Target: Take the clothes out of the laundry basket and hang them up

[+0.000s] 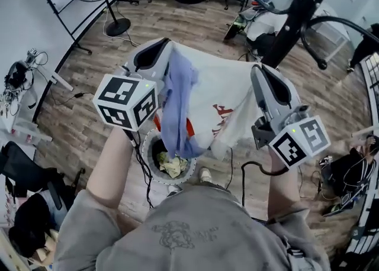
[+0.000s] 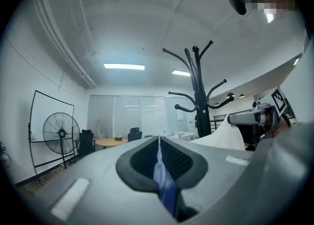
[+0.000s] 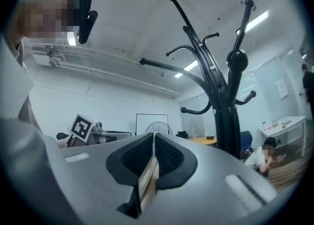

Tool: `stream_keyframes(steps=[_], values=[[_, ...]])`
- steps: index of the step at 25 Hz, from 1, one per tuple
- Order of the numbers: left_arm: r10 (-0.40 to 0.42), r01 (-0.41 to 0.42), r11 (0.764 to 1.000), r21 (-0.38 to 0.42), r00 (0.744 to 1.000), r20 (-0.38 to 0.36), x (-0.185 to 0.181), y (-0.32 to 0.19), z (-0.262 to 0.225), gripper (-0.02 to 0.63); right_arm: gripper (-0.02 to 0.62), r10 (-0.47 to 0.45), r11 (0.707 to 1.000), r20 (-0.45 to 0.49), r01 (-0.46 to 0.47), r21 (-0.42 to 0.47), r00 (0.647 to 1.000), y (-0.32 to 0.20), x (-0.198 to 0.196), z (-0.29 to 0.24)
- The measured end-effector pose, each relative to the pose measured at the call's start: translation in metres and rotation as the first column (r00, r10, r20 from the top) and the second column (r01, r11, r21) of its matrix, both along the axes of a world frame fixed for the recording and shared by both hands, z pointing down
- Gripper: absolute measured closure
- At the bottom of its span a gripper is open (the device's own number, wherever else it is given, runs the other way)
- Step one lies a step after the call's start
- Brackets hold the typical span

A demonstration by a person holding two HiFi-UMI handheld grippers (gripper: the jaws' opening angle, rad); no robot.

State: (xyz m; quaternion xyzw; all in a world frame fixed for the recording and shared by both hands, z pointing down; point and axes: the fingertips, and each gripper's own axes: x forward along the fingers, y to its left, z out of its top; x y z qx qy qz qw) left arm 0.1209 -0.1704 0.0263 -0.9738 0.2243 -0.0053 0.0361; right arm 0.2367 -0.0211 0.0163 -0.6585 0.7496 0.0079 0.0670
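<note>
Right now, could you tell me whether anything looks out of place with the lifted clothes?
Yes: a blue garment hangs bunched from the left claw, draped over the white shirt stretched across to the right claw, so two pieces seem lifted together.

No words can be read from here; the red print [image 1: 222, 112] on the white garment [image 1: 234, 83] (crumpled) is illegible.

An office: round meeting table [image 2: 114, 142], swivel chairs [image 2: 85, 141], pedestal fan [image 2: 60, 133], glass partition wall [image 2: 132, 113]
</note>
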Motion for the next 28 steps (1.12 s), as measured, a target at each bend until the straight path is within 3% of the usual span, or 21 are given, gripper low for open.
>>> stream_keyframes(steps=[8, 15, 21, 28], values=[[0.104, -0.104, 0.994, 0.034, 0.994, 0.027, 0.127, -0.046, -0.016, 0.592, 0.557, 0.181, 0.983, -0.069, -0.181, 0.002, 0.981, -0.003, 0.077, 0.009], [0.114, -0.111, 0.993, -0.036, 0.989, 0.092, 0.188, -0.08, 0.046, 0.592, 0.555, 0.254, 0.954, -0.159, -0.275, -0.122, 0.954, -0.02, 0.099, 0.06], [0.096, -0.081, 0.993, -0.09, 0.977, 0.189, 0.208, -0.102, 0.117, 0.592, 0.555, 0.244, 0.926, -0.185, -0.285, -0.246, 0.952, -0.042, 0.107, 0.124], [0.099, -0.038, 0.983, -0.181, 0.937, 0.336, 0.19, -0.11, 0.22, 0.592, 0.555, 0.215, 0.866, -0.224, -0.292, -0.406, 0.951, -0.057, 0.101, 0.199]])
